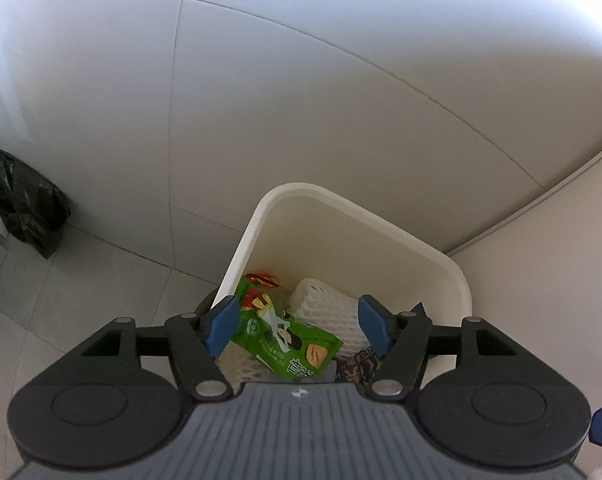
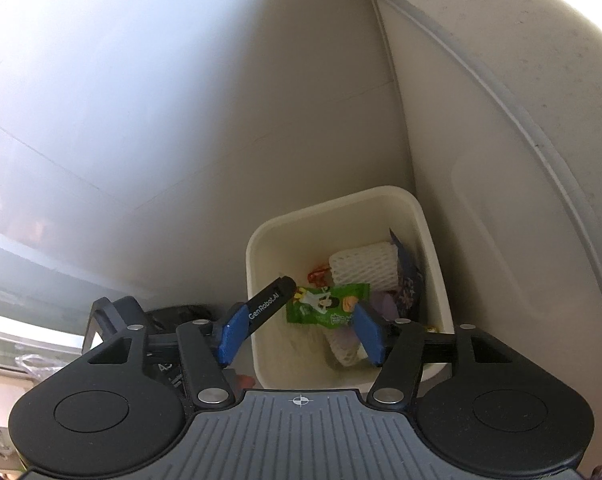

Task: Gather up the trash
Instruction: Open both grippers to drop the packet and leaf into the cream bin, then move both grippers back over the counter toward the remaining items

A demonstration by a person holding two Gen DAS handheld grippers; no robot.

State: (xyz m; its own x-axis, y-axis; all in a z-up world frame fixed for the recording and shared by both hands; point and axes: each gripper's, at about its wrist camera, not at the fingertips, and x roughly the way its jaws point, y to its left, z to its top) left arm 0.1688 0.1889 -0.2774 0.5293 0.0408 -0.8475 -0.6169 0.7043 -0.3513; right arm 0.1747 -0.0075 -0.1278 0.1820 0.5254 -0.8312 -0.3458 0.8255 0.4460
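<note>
A white rectangular bin (image 1: 237, 256) stands on the floor by the wall. It also shows in the right wrist view (image 2: 257, 280). Inside lie a green snack wrapper (image 1: 289, 340) (image 2: 325, 304), white foam fruit netting (image 1: 321, 300) (image 2: 361, 266), a red wrapper (image 1: 263, 279) and a dark blue wrapper (image 2: 409, 280). My left gripper (image 1: 299, 326) is open and empty just above the bin's near side. My right gripper (image 2: 297, 332) is open and empty higher above the bin. The left gripper's finger (image 2: 269, 302) reaches over the bin's left rim in the right wrist view.
A black trash bag (image 1: 21, 200) sits at the far left against the tiled wall. Grey floor tiles (image 1: 101, 276) lie left of the bin. A pale wall panel (image 2: 501, 160) rises close on the bin's right.
</note>
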